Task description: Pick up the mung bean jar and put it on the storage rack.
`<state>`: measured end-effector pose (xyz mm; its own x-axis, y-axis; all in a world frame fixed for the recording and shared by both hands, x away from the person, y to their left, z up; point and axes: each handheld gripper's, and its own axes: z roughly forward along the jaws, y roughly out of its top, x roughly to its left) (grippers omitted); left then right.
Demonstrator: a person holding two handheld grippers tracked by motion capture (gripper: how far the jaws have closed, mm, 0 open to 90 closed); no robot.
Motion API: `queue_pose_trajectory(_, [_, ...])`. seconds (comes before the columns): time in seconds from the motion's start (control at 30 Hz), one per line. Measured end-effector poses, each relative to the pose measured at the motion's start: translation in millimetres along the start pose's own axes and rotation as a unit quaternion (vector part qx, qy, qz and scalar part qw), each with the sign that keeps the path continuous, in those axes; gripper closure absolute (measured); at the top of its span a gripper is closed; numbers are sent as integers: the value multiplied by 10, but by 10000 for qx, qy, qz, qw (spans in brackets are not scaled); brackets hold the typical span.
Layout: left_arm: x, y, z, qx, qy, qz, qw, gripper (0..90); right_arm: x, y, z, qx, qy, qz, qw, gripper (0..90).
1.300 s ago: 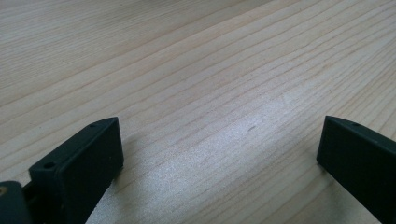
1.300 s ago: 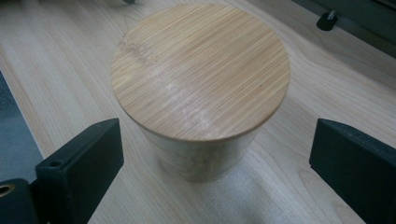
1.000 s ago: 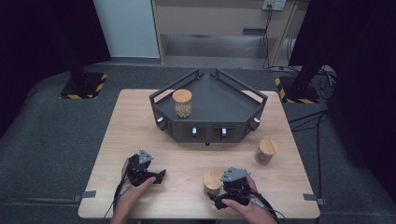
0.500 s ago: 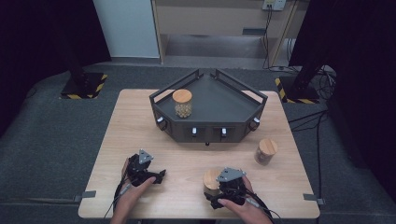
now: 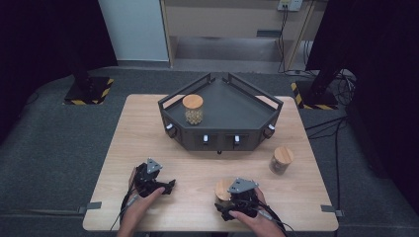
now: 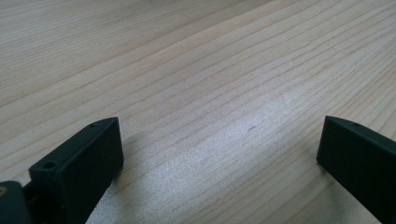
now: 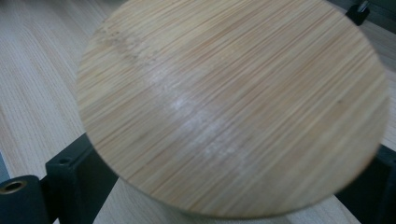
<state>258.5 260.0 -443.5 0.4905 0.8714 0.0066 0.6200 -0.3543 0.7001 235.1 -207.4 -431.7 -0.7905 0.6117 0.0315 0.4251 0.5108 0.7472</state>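
Note:
A glass jar with a round bamboo lid (image 7: 233, 102) stands near the table's front edge (image 5: 222, 187). My right gripper (image 5: 228, 201) reaches around it, one black jaw on each side under the lid. The jaws have just been closing with the jar between them. The lid hides whether the pads touch the glass. My left gripper (image 5: 167, 185) rests at the front left, open, with only bare wood between its fingers (image 6: 84, 163). A second jar (image 5: 192, 109) with pale contents stands on the dark tray (image 5: 247, 111). A third jar (image 5: 281, 160) stands at the right.
The dark angular tray has raised rails and a front panel with small white knobs (image 5: 205, 139). It takes up the table's far middle. Black cables trail from both grippers over the front edge. Dark stands and cables sit on the floor around the table (image 5: 148, 133).
My right gripper has edged slightly closer around the jar at the front. The left gripper and the other jars have stayed in place.

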Motion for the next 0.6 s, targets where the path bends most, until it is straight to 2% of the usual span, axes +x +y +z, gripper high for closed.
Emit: queue_pose_trajectory(0.6, [-2, 0, 0, 1, 5, -4, 10000, 0, -24, -74, 75, -129, 41, 131, 9998, 200])
